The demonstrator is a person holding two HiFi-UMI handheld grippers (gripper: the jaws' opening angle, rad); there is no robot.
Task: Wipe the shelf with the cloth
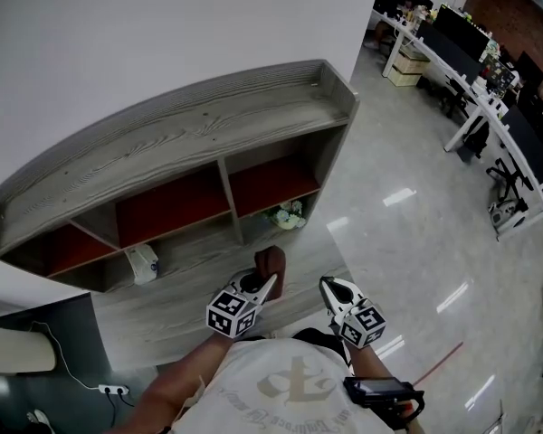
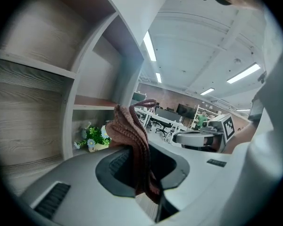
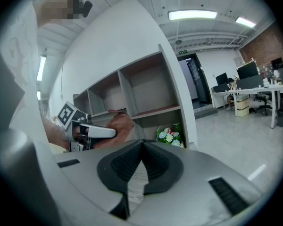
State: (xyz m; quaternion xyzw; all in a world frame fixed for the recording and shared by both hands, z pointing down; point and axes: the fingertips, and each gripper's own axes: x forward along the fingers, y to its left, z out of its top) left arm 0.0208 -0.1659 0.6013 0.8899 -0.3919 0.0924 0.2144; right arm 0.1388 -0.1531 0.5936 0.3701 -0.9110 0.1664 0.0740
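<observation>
Approach stage by the look of it; wiping not yet begun. Left gripper (image 1: 262, 285): fingers clamped on brown knit cloth (image 1: 272, 263), w/ most of it bunched above the tips, hanging free, clear of every board. Right gripper (image 1: 331, 287): fingers together, nothing betw. them. Both held low in front of grey wooden shelf (image 1: 208, 125), nearer its right half, not touching it.

Next, prob.: carry cloth fwd to a board, press it flat, sweep side to side. Firm pinch needed against slipping under the drag. Care also needed round small flower pot (image 1: 287, 214) and white packet (image 1: 142, 263) in the lower row: skirt them or lift them aside. Right gripper free for that, once opened. Top board bare, so likely the easiest start.

Count:
- 1 cloth
- 2 grippers
- 1 shelf unit, w/ 3 red-backed compartments in upper row and an open lower row beneath
- 1 flower pot
- 1 white packet
- 1 power strip (image 1: 114, 389) on floor at far left
</observation>
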